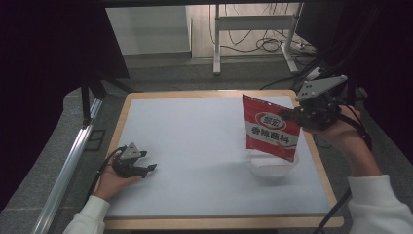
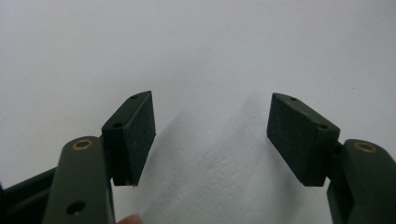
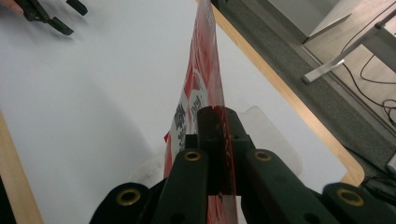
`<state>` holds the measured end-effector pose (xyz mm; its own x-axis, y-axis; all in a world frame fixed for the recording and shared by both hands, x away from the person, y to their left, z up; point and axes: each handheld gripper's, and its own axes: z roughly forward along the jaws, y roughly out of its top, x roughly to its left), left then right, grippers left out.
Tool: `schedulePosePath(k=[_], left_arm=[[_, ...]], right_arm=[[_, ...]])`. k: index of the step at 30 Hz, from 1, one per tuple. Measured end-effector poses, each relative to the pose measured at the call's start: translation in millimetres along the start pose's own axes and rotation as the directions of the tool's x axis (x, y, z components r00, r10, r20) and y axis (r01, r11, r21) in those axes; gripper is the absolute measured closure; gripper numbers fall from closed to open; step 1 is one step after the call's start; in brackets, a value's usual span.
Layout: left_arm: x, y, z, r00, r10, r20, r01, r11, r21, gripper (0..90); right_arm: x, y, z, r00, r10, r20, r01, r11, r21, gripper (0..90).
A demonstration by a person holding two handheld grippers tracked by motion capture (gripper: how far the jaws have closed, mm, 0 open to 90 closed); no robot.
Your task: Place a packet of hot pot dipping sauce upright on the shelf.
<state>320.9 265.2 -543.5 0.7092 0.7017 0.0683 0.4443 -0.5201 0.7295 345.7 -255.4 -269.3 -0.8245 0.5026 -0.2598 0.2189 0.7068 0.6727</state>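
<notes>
Tongs first, from the high view: my right tongs are clenched on the right edge of a red seasoning packet, which hangs upright over a clear plastic bowl at about four o'clock on the white surface. I judge I'm holding it above the bowl so the contents can go straight in. The packet's long axis runs near vertical, top corner toward twelve o'clock, lower edge dipping at the bowl's rim, printed face toward me. My left tongs rest at eight o'clock, well apart from the packet, parked out of the way.

Left gripper view: those tongs stand released, pads wide, with bare white surface between them.

Right gripper view: the right tongs pinch the packet edge-on, so it reads as a thin red blade running away toward twelve o'clock. The bowl sits beneath and past the jaws, and the left tongs lie far off at eleven o'clock.
</notes>
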Motion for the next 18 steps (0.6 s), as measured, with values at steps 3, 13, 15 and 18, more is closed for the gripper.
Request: schedulePosePath(k=[3, 13, 15, 18], left_arm=[[-0.6, 0.0, 0.5, 1.0000, -0.005, -0.001, 0.005, 1.0000, -0.006, 32.1], [-1.4, -0.2, 1.7, 1.0000, -0.001, 0.000, 0.001, 1.0000, 0.002, 32.1], [-1.6, -0.3, 1.8, 1.0000, 0.003, -0.001, -0.003, 1.0000, 0.006, 32.1], [-1.5, -0.3, 1.6, 1.0000, 0.005, -0.003, -0.005, 1.0000, 0.008, 32.1]], right_arm=[[-1.7, -4.0, -0.1, 1.0000, 0.004, 0.003, -0.004, 1.000, 0.007, 88.8], [-6.9, -19.0, 16.2, 0.9997, 0.018, -0.020, -0.017, 1.000, 0.025, 88.6], [-7.7, -20.6, 20.7, 0.9996, 0.017, -0.023, -0.016, 0.999, 0.031, 88.6], [-10.9, -28.1, 27.7, 0.9988, 0.039, -0.029, -0.038, 0.999, 0.036, 88.5]])
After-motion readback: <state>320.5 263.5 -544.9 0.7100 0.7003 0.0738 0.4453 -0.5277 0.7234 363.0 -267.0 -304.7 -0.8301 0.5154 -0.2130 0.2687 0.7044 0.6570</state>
